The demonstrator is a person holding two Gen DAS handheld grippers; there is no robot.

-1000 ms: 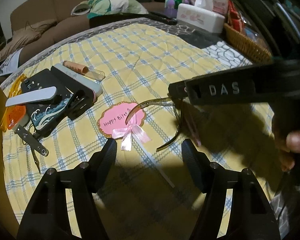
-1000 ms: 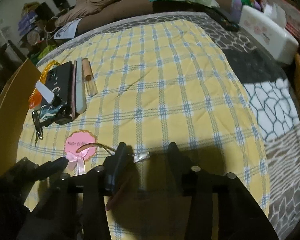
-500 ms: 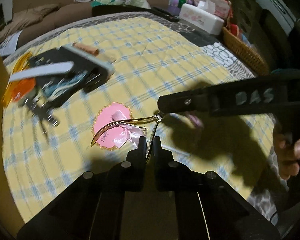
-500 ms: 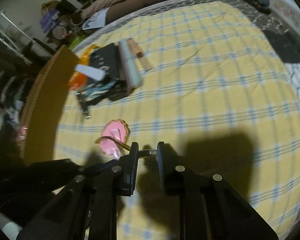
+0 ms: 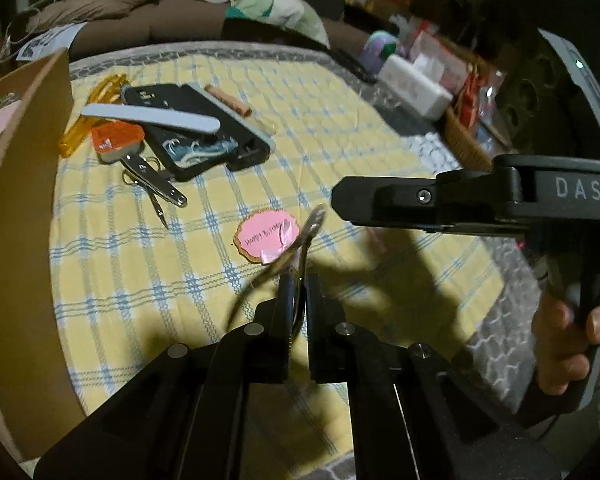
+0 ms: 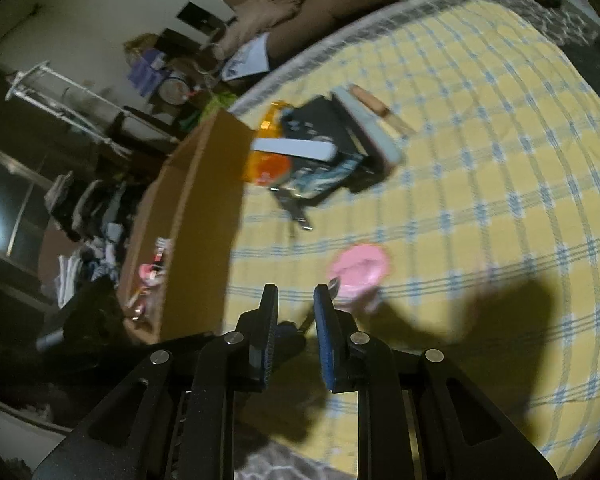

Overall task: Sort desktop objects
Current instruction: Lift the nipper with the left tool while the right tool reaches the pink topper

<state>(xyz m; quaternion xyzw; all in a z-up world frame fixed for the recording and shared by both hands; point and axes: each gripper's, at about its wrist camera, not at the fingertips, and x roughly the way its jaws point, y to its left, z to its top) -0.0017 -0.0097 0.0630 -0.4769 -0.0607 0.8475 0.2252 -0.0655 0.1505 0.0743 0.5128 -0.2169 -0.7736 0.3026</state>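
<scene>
- Finds the left gripper [image 5: 298,280] at the near centre of its own view, jaws drawn narrow and clamped on the thin-framed glasses [image 5: 312,224].
- Places the glasses off the yellow checked cloth [image 5: 340,128], raised above it, with the thin curved frame rising from the jaws towards the far right, blurred along its length.
- Notes one end of the frame just short of the tip of the right gripper [image 6: 296,288], which reaches in from the right in the left wrist view.
- Shows the right jaws standing narrow with a visible slot between the blue pads; cannot tell whether the small dark piece in that slot is pressed or merely lying between them.
- Records a hand [image 5: 568,340] wrapped around the right gripper's handle at the far right edge.
- Locates the pink birthday tag [image 5: 260,238] flat on the cloth, just beyond and left of the held glasses.
- Lists, farther left on the cloth, one cluster: black phone case [image 5: 188,136], grey nail file [image 5: 152,118] lying across it, orange tub [image 5: 118,140] and small scissors [image 5: 152,176] at its near side.
- Marks the cardboard box [image 5: 20,220] standing at the cloth's left edge, with small items inside visible from the right wrist view.
- Notes a white tissue box [image 5: 416,84] and a wicker basket [image 5: 466,144] at the far right, off the cloth.
</scene>
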